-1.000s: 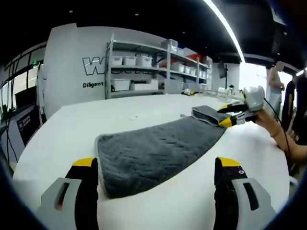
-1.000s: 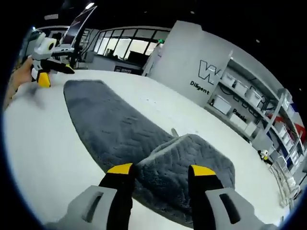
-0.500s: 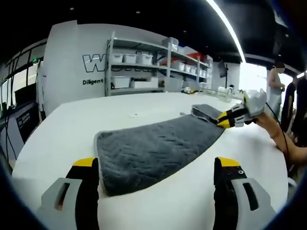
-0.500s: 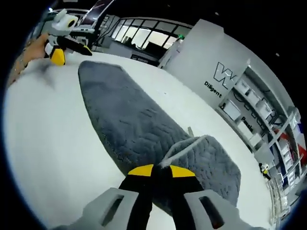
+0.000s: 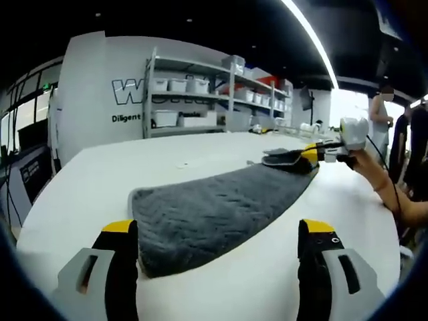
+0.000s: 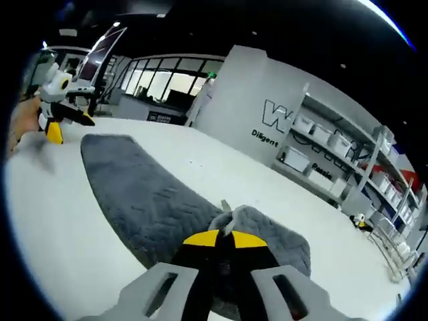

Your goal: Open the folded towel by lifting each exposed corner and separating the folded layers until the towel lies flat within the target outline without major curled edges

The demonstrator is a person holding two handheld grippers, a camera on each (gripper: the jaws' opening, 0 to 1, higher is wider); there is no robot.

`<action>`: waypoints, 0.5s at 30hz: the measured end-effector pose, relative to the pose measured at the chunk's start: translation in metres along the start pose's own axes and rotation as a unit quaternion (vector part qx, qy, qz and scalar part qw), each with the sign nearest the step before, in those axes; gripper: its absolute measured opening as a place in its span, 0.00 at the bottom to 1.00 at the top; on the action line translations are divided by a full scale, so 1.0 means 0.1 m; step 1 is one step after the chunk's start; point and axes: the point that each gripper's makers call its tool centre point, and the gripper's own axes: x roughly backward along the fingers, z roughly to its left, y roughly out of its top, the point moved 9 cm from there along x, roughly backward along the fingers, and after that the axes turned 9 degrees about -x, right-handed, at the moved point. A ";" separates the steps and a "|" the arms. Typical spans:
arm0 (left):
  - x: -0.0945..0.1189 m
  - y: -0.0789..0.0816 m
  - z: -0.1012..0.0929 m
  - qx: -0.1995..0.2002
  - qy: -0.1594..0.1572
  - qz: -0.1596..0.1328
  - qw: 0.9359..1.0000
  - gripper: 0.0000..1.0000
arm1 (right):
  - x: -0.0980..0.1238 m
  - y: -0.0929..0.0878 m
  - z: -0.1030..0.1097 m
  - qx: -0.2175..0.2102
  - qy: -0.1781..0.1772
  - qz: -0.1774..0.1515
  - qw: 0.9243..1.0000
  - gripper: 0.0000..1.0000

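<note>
Grey terry, long and narrow, the towel [image 5: 221, 210] stretches across our white table [image 5: 87, 194], its long axis running from one of our grippers to the other. In the left gripper view our left gripper [image 5: 217, 251] hovers with its yellow-tipped jaws spread wide and nothing between them, set just short of the towel's near end, which lies flat and open between the two jaws. At the towel's far end the right gripper [image 5: 309, 155] sits with a folded-back flap [image 5: 284, 158] raised slightly off the layer beneath.

In the right gripper view the picture reverses: our right gripper [image 6: 224, 237] has its jaws pressed together on the edge of that flap [image 6: 267, 234], the doubled layer humped up just beyond the tips, while the single layer of the towel [image 6: 134, 194] runs away toward the left gripper [image 6: 57, 124] at the far end.

We judge that the fold still to be opened lies wholly at the right gripper's end, so the right hand is the nearer one and already has hold of it. The flap is folded inward along the towel's length, so in our view it must be carried outward, away from the left gripper and along that same axis, to lay it flat. The left gripper, well apart from the fold, looks placed to pin the near end if the cloth drags. We cannot make out any target outline on the table.
</note>
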 end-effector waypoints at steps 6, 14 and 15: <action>0.02 0.00 0.02 -0.002 0.005 0.006 1.000 0.99 | 0.03 0.04 -0.21 -0.013 -0.031 -0.010 0.999 0.01; 0.02 0.00 0.02 -0.001 0.005 0.005 1.000 0.98 | 0.24 -0.03 -0.60 -0.011 -0.089 -0.004 0.996 0.00; 0.02 0.00 0.02 -0.001 0.005 0.007 1.000 0.98 | 0.28 -0.03 -0.68 -0.008 -0.100 -0.001 0.995 0.00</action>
